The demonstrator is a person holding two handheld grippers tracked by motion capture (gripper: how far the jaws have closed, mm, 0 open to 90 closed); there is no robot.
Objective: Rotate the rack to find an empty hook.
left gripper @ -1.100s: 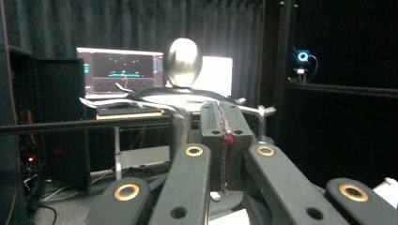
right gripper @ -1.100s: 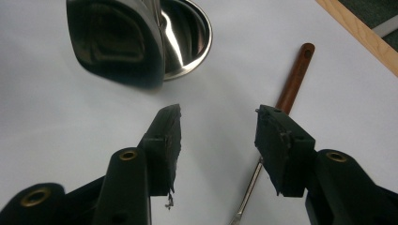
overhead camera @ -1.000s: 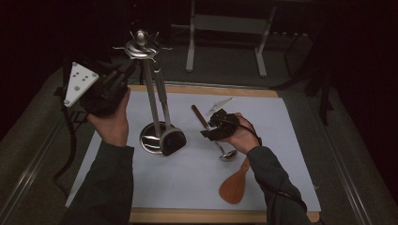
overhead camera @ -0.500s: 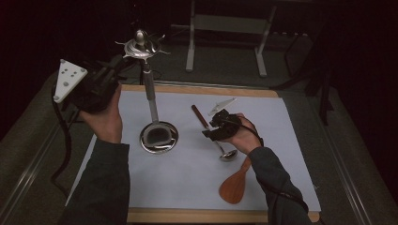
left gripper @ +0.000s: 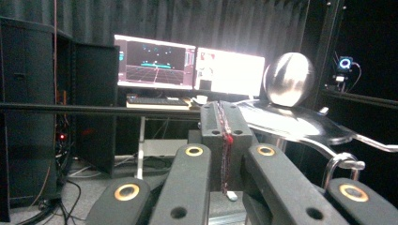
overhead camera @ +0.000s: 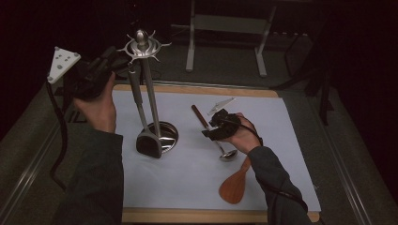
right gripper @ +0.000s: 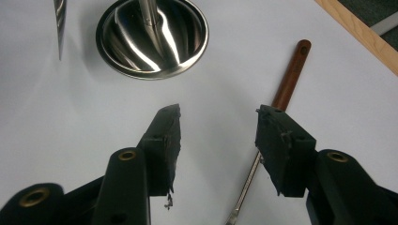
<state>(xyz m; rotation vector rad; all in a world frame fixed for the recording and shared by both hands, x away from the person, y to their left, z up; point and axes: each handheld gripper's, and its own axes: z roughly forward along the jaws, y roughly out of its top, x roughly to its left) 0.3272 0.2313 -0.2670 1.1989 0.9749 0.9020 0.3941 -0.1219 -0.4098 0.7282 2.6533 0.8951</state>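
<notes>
A chrome utensil stand [overhead camera: 142,44] rises from a round base [overhead camera: 164,133] on the white mat. A metal turner [overhead camera: 149,144] hangs beside its pole, its ring [left gripper: 345,164] on a hook. My left gripper [overhead camera: 117,61] is up beside the stand's top, with its jaws shut [left gripper: 224,136] and nothing seen between them. My right gripper [overhead camera: 217,125] rests low over the mat, open [right gripper: 218,122]. A ladle's brown handle [right gripper: 291,75] passes under its right jaw, and the ladle's bowl [overhead camera: 228,154] lies near the hand.
A wooden spatula [overhead camera: 237,183] lies on the mat [overhead camera: 286,140] at the front right. The mat covers a wooden board [overhead camera: 197,89]. A metal frame [overhead camera: 225,28] stands behind the table. Lit monitors [left gripper: 187,63] show far off.
My left hand has drawn left from the stand's top. The turner's blade has swung from the right of the pole to its left. The right hand has kept still.
</notes>
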